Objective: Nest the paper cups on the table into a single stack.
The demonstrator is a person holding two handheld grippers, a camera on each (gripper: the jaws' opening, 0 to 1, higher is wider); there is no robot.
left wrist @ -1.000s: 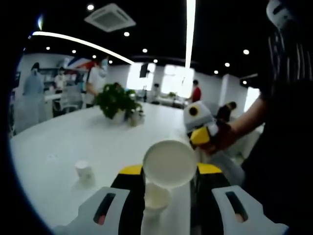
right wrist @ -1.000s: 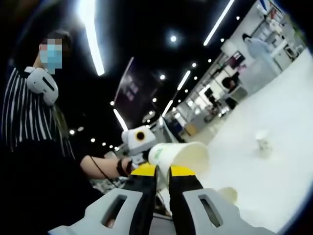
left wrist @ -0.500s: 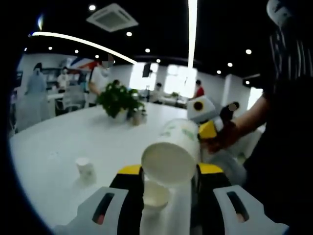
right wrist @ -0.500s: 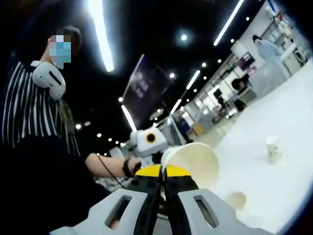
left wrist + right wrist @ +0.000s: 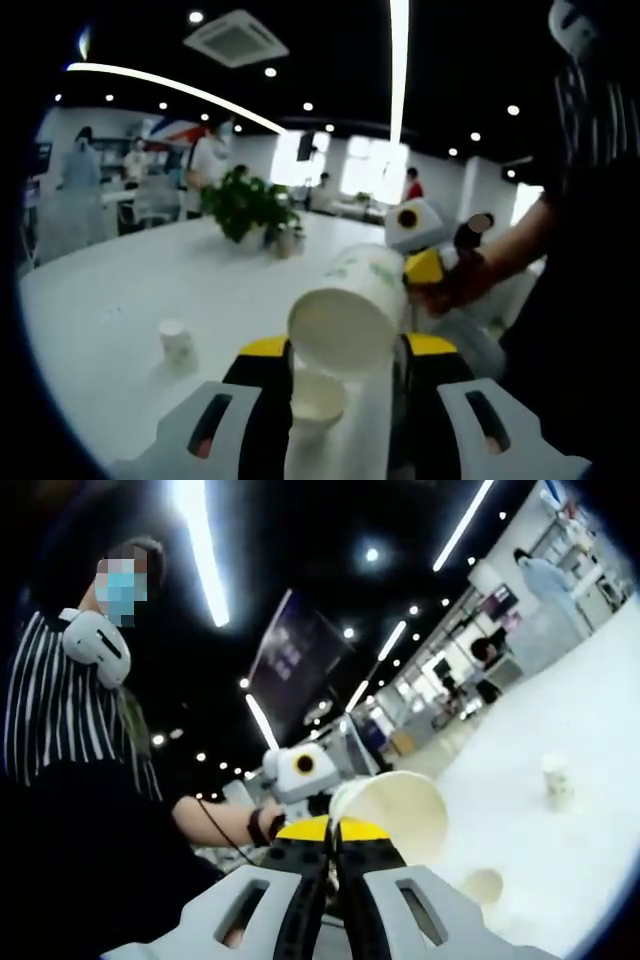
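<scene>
Two cups in play: right claw (image 5: 335, 830) pinched shut on the tilted cup's (image 5: 392, 808) rim, left claw (image 5: 340, 352) clamped around the stack (image 5: 318, 402) just below. Misaligned mouths could buckle; third cup (image 5: 177, 341) waits well apart.

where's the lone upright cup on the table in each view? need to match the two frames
Left gripper view: the small upright cup stands on the white table, lower left, left of the left gripper.
Right gripper view: the same cup stands at the right edge, far right of the right gripper.
Shared landmark: the tilted cup held by the right gripper.
</scene>
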